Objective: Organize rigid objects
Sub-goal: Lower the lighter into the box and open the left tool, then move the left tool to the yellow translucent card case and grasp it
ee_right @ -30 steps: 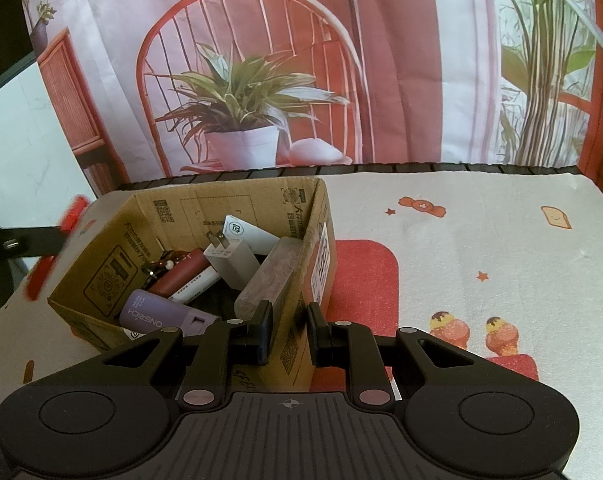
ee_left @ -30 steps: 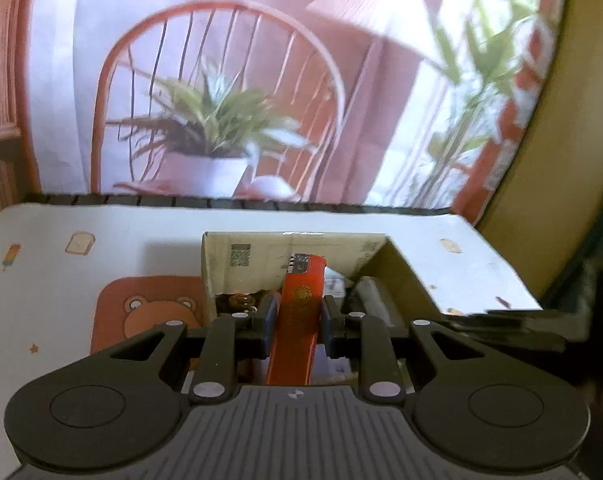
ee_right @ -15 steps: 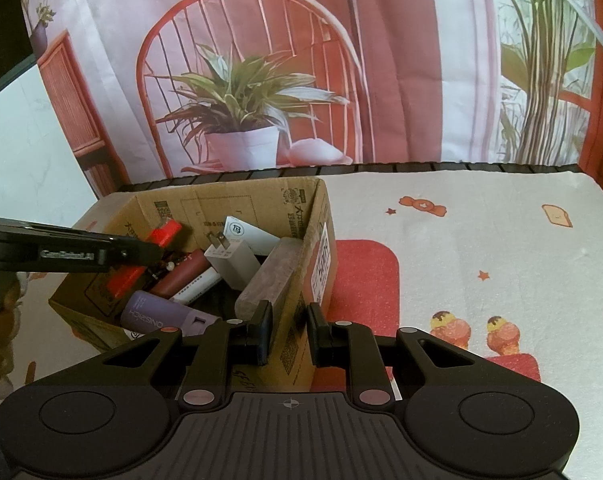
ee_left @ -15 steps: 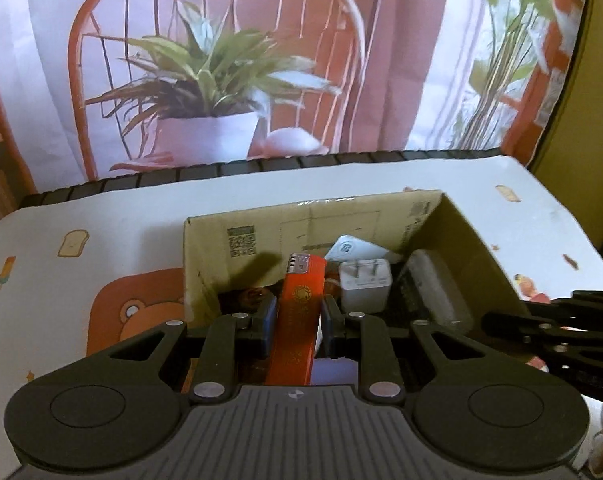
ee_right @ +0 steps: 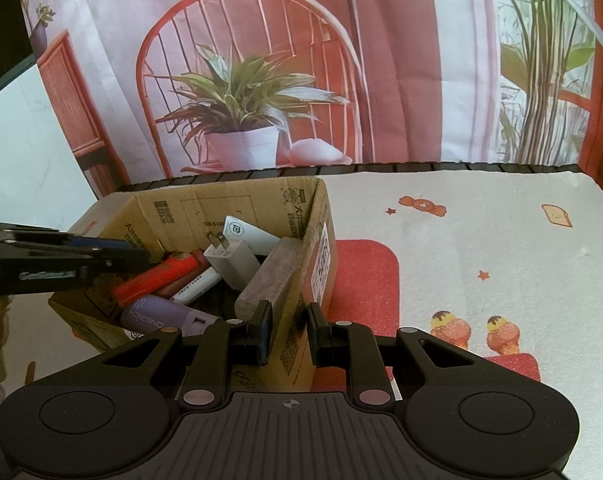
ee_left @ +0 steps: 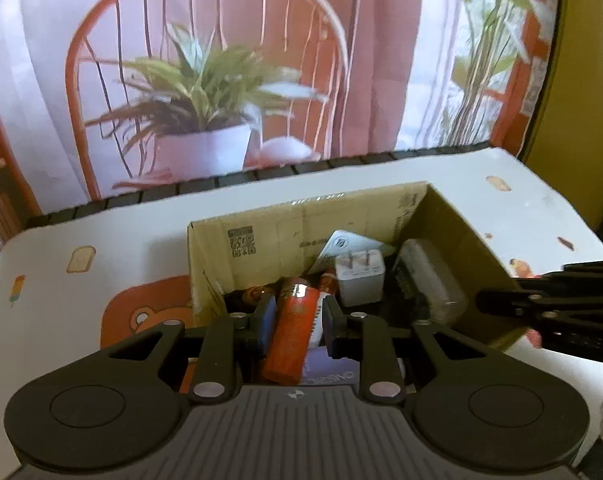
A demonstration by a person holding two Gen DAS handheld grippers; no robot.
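The left claw point(ee_left: 297, 316) hangs over the open brown cardboard box point(ee_left: 261, 240), which stands near the far left corner of the white cartoon-printed cloth surface point(ee_left: 121, 248). An orange-red plastic lighter with a silver metal top point(ee_left: 291, 332) lies slanted between its fingers, inside the box. The left pad looks to be against the lighter, while a thin strip shows beside the right pad, so I cannot tell whether this claw presses on it or merely straddles it. The lighter's lower end is hidden behind the claw's body. From the right wrist camera the lighter point(ee_right: 153, 278) lies across the other contents, its near end covered by the dark tip of the left claw point(ee_right: 113, 256). Only that tip shows there, cut off at the picture's edge. The right claw point(ee_right: 289, 328) is closed on the box point(ee_right: 189, 216) at its near right wall, one finger inside and one outside. In the left view only its black tip point(ee_left: 501, 304) shows. Also in the box are a white plug charger point(ee_right: 233, 258), a white card point(ee_right: 245, 232) leaning on the far wall, a grey translucent block point(ee_right: 269, 276) against the right wall and a lilac tube point(ee_right: 161, 316) with partly readable lettering. A white stick point(ee_right: 197, 284) and a dark red tube are mostly buried. The box bottom is too dark to make out.
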